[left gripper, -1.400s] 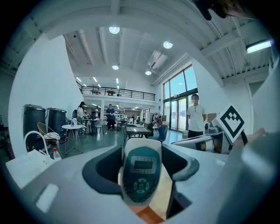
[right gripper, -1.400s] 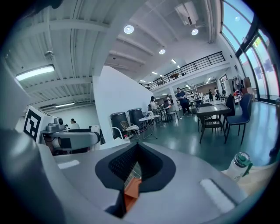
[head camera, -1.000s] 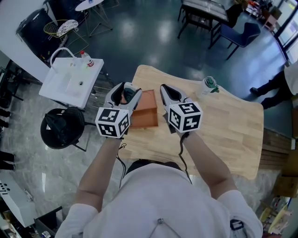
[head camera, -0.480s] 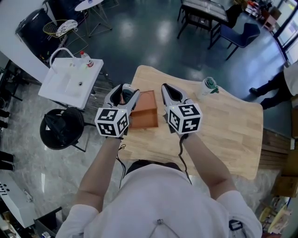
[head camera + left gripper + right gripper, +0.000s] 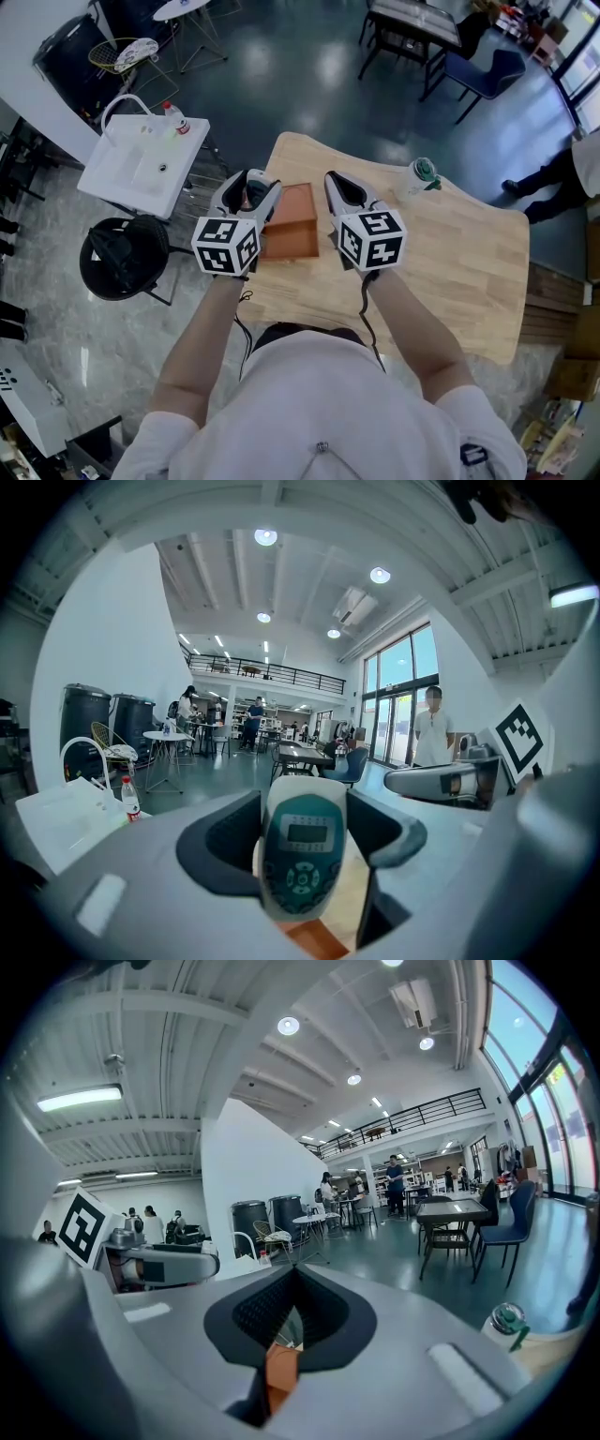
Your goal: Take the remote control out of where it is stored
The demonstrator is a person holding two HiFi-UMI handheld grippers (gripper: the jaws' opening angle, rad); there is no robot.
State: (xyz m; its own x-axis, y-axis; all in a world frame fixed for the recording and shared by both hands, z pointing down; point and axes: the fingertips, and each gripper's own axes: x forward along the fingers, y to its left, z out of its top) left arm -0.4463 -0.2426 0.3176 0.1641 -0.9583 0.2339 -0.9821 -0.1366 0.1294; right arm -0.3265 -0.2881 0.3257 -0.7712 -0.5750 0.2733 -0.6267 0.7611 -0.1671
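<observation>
A white remote control (image 5: 302, 855) with a teal face and a small screen stands upright between the jaws of my left gripper (image 5: 305, 841), which is shut on it. From the head view the remote (image 5: 250, 193) shows as a dark sliver in the left gripper (image 5: 251, 187), held above the left edge of an orange-brown open box (image 5: 292, 230) on the wooden table (image 5: 450, 262). My right gripper (image 5: 339, 187) hovers beside the box's right edge. Its jaws (image 5: 292, 1321) are shut with nothing in them, and the orange box (image 5: 279, 1372) shows through the slit below.
A lidded white cup with a green top (image 5: 419, 173) stands at the table's far edge. Left of the table are a white sink stand (image 5: 145, 164) and a black stool (image 5: 122, 258). A person (image 5: 562, 178) walks at the far right. Tables and chairs fill the hall behind.
</observation>
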